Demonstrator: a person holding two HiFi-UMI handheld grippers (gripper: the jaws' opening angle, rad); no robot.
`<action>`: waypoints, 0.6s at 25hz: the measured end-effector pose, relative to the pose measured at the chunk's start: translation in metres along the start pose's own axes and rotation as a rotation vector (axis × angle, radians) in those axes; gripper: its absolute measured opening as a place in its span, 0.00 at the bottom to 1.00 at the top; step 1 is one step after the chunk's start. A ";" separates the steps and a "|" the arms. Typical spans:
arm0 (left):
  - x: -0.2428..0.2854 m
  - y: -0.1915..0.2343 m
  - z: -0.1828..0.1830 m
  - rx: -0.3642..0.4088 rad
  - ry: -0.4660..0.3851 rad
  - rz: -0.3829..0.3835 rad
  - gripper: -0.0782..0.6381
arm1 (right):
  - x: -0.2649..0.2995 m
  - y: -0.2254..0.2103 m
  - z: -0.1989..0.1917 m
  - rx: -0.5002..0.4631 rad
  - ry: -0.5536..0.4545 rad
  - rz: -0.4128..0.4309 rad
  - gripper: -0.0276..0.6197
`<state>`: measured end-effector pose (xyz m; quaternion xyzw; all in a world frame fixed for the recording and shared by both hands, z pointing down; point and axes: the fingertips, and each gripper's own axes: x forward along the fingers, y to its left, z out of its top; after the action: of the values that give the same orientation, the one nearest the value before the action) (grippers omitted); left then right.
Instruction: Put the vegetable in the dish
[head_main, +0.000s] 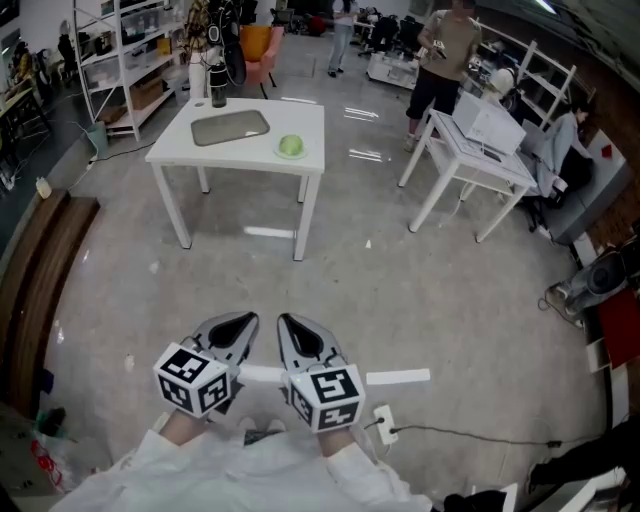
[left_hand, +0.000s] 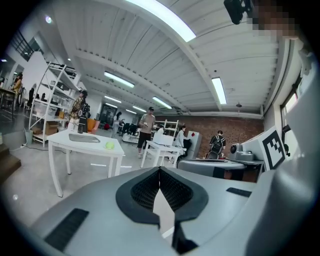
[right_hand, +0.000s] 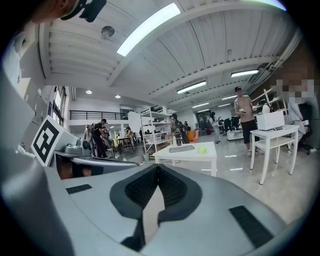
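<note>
A round green vegetable (head_main: 291, 146) lies near the right front edge of a white table (head_main: 300, 118) far ahead of me. A flat grey dish (head_main: 230, 128) sits left of it on the same table. Both grippers hang low and close to my body, side by side over the floor, well short of the table. My left gripper (head_main: 240, 325) is shut with nothing in it. So is my right gripper (head_main: 292, 328). The left gripper view shows the vegetable (left_hand: 109, 145) and dish (left_hand: 84, 139) small and distant; the right gripper view also shows the vegetable (right_hand: 202, 149) and dish (right_hand: 181, 148).
A dark bottle (head_main: 217, 90) stands at the table's back left. A second white table (head_main: 470, 160) with a person (head_main: 445, 55) beside it is at the right. Shelving (head_main: 120, 50) and a wooden bench (head_main: 35, 280) line the left. A power strip (head_main: 385, 424) with its cable lies near my feet.
</note>
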<state>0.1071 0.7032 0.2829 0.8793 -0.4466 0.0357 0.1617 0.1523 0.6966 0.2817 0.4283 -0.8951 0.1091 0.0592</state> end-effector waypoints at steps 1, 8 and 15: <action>0.003 0.001 0.002 -0.001 -0.004 0.002 0.12 | 0.002 -0.003 0.001 0.001 0.001 0.009 0.06; 0.030 0.003 -0.007 -0.030 0.011 0.020 0.12 | 0.014 -0.026 -0.001 -0.014 0.002 0.024 0.06; 0.080 0.041 -0.007 -0.038 0.035 -0.007 0.12 | 0.059 -0.073 0.000 0.004 -0.013 -0.035 0.06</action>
<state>0.1229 0.6210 0.3163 0.8768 -0.4412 0.0422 0.1862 0.1720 0.6078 0.3037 0.4445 -0.8877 0.1072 0.0544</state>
